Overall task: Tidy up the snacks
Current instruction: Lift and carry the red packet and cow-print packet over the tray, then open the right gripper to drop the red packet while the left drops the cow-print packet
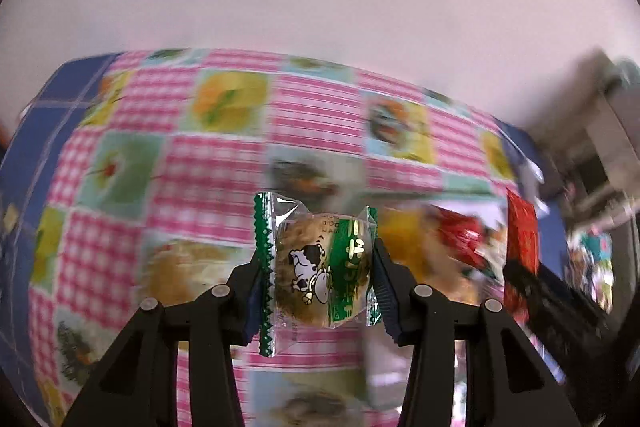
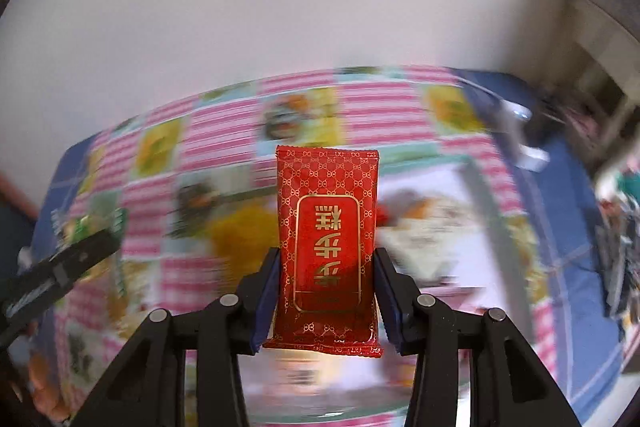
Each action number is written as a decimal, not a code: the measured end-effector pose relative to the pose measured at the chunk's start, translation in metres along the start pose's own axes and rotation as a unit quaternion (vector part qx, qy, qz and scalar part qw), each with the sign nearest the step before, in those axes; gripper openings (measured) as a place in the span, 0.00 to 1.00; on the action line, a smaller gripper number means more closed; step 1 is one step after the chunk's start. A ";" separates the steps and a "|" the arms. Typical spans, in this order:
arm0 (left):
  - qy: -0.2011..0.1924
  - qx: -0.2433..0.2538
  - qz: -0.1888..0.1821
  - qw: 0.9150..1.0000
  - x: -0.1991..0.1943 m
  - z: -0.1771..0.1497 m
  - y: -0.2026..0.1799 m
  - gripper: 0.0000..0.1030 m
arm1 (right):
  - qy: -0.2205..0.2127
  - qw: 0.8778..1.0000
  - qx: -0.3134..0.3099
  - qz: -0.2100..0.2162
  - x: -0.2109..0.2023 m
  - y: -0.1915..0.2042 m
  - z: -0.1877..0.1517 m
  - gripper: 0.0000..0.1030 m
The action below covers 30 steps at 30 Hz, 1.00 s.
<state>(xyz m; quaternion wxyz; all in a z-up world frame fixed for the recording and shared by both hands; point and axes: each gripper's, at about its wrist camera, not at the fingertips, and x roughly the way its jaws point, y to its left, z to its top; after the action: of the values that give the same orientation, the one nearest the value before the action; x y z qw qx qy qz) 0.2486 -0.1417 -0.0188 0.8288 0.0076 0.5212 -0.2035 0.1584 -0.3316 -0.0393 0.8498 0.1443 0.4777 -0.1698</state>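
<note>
**mika:** Jaws on both sides are clamped on something; left gripper [image 1: 316, 267] has its pads pressed on a clear-and-green snack packet [image 1: 320, 267] with a cartoon cow printed on it, zigzag green seal on the left edge; looks like a round biscuit inside

**dov:** yep; and the right gripper [image 2: 326, 283] is squeezing a red packet [image 2: 328, 247] with gold lettering, standing upright between the blue pads, top sticking well past the fingertips

**mika:** both packets are up off the table, held over the pink checked tablecloth [image 1: 208, 163]; background is super blurry though

**dov:** from the left camera you can see the red packet off to the right, and a messy pile of snacks [image 1: 452, 239] on the cloth near it; can't make out what's what in there

**mika:** right camera catches the left gripper at the left edge, green packet in it
</note>
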 end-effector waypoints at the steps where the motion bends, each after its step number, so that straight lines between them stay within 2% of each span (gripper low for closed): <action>1: 0.002 0.012 -0.006 1.000 0.001 0.000 -0.012 0.48 | -0.001 1.000 0.010 -0.007 0.001 -0.012 0.001 0.46; 6: 0.018 0.065 -0.030 0.997 0.022 -0.018 -0.078 0.48 | -0.002 0.997 0.047 -0.061 0.007 -0.075 0.004 0.46; 11: 0.054 0.073 -0.038 0.995 0.052 -0.033 -0.104 0.48 | 0.014 0.995 0.060 -0.073 0.019 -0.108 -0.001 0.46; 15: 0.061 0.070 -0.026 0.995 0.062 -0.036 -0.105 0.49 | 0.034 0.995 0.067 -0.070 0.035 -0.116 -0.007 0.46; 17: 0.063 0.062 -0.030 0.996 0.061 -0.036 -0.103 0.59 | 0.044 0.994 0.070 -0.065 0.039 -0.117 -0.010 0.47; 18: 0.065 0.058 -0.029 0.996 0.059 -0.036 -0.101 0.70 | 0.047 0.994 0.070 -0.064 0.040 -0.117 -0.012 0.47; 26: 0.045 0.032 -0.016 0.998 0.034 -0.034 -0.081 0.72 | 0.042 0.994 0.082 -0.060 0.031 -0.117 -0.017 0.52; 30: 0.027 0.017 0.018 0.999 0.018 -0.037 -0.064 0.82 | 0.029 0.995 0.081 -0.053 0.015 -0.109 -0.023 0.52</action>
<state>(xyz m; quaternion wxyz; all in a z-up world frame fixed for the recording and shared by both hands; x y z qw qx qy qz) 0.2012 -0.1982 -0.0380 0.8177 0.0366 0.5394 -0.1975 0.1020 -0.4225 -0.0727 0.8108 0.1918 0.4938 -0.2488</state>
